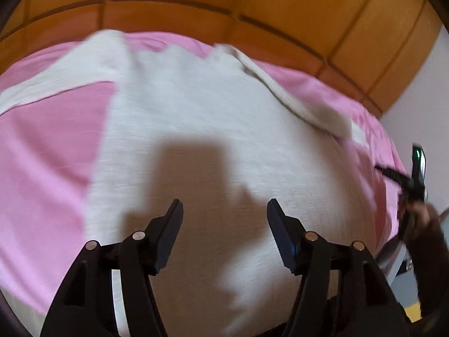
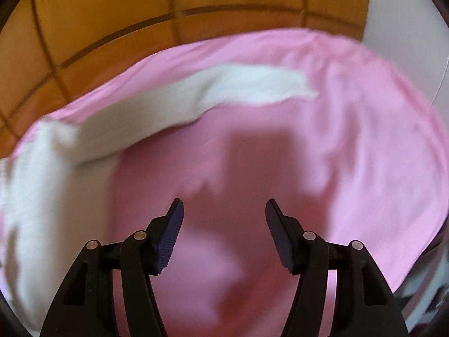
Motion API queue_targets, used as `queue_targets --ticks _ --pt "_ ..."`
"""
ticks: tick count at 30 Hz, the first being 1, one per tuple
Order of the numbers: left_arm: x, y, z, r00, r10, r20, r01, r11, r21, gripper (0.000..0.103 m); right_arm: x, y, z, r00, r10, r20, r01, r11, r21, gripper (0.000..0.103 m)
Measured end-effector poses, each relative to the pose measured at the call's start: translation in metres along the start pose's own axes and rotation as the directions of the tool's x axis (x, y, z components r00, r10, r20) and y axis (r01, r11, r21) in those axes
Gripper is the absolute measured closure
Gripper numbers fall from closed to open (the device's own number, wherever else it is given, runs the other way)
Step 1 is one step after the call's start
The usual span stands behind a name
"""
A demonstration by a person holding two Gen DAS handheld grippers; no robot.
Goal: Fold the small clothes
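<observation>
A white knitted garment (image 1: 213,129) lies spread on a pink sheet (image 1: 42,151), its body toward me and a sleeve stretching to each side. My left gripper (image 1: 225,210) hangs over the garment's body, open, with nothing between its fingers. In the right wrist view the same garment (image 2: 50,168) shows at the left, one sleeve (image 2: 213,95) reaching out across the pink sheet (image 2: 364,140). My right gripper (image 2: 224,210) is open over bare pink sheet, to the right of the garment, and holds nothing. The right gripper (image 1: 415,177) also appears at the right edge of the left wrist view.
An orange-brown panelled headboard (image 1: 252,5) runs behind the bed. A pale wall (image 1: 421,90) stands to the right. The bed's right edge drops off near a person's dark sleeve (image 1: 432,241). Both views are motion-blurred.
</observation>
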State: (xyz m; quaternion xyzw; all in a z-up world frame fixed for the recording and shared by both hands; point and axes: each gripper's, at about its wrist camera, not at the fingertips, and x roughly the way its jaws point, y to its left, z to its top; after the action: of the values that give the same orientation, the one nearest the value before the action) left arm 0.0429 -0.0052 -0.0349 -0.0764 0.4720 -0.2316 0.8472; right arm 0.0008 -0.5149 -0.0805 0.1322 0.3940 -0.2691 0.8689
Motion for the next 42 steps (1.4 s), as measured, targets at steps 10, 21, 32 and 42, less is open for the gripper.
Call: queue_targets --ticks 10,21,32,42 --pt "0.046 -0.043 0.031 0.994 -0.059 -0.095 0.065 0.996 0.060 0.047 0.083 -0.037 0.069 0.988 -0.153 0.031 0.155 0.978 -0.137 0.055" --pt "0.120 -0.083 0.082 0.985 -0.112 -0.133 0.121 0.991 0.060 0.047 0.150 -0.025 0.108 0.987 -0.158 -0.010 0.152 0.962 -0.229 0.098" --pt "0.186 -0.108 0.143 0.983 -0.129 -0.134 0.143 0.985 0.100 0.045 0.017 -0.064 0.125 0.971 -0.184 0.150 0.210 0.962 -0.174 0.103" --pt "0.215 -0.115 0.199 0.976 -0.204 -0.078 0.204 0.979 -0.004 0.043 0.024 -0.110 0.097 1.000 0.026 0.012 -0.027 0.996 0.080 0.063"
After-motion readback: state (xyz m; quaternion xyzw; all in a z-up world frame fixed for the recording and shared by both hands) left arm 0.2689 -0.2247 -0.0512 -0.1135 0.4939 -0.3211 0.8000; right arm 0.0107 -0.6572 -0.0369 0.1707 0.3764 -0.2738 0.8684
